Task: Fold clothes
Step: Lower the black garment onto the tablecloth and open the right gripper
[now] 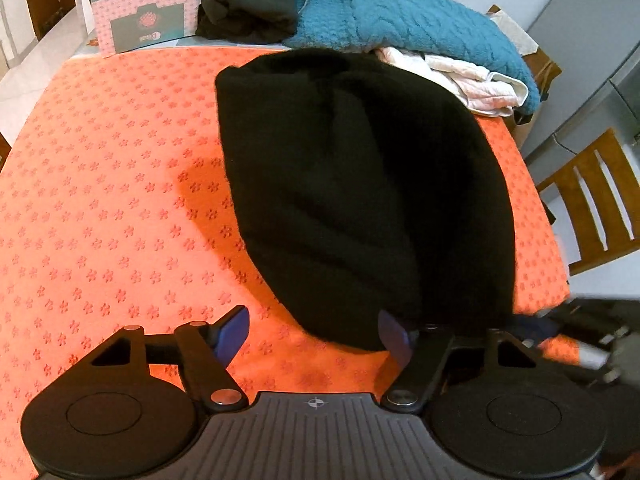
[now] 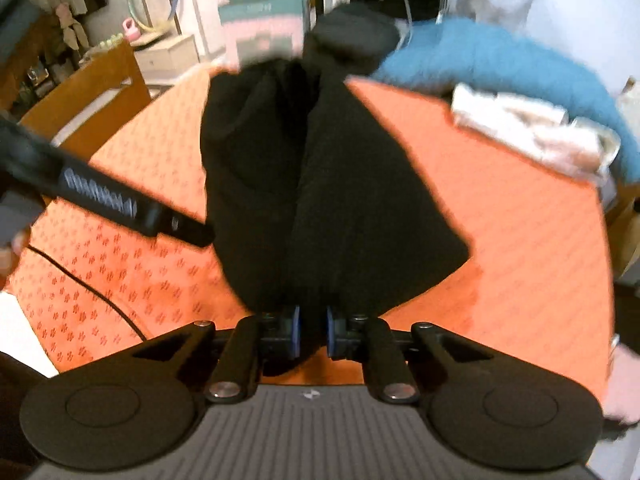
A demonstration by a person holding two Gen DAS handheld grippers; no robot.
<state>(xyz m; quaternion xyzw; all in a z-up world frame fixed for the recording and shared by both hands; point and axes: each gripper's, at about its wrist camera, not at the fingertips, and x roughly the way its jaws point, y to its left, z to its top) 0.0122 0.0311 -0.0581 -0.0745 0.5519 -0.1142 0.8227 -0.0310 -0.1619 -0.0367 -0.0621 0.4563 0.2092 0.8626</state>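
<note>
A black knitted garment lies lengthwise on the orange patterned tablecloth. My left gripper is open at the garment's near edge, its right finger touching the cloth, its left finger over bare tablecloth. My right gripper is shut on the near edge of the same black garment, which bunches into two folds ahead of the fingers. The left gripper shows as a black bar at the garment's left side in the right wrist view. The right gripper shows blurred at the lower right in the left wrist view.
A teal knitted garment, a white-pink garment and a folded dark garment lie at the table's far end. A pink and teal box stands far left. Wooden chairs stand at the right and left.
</note>
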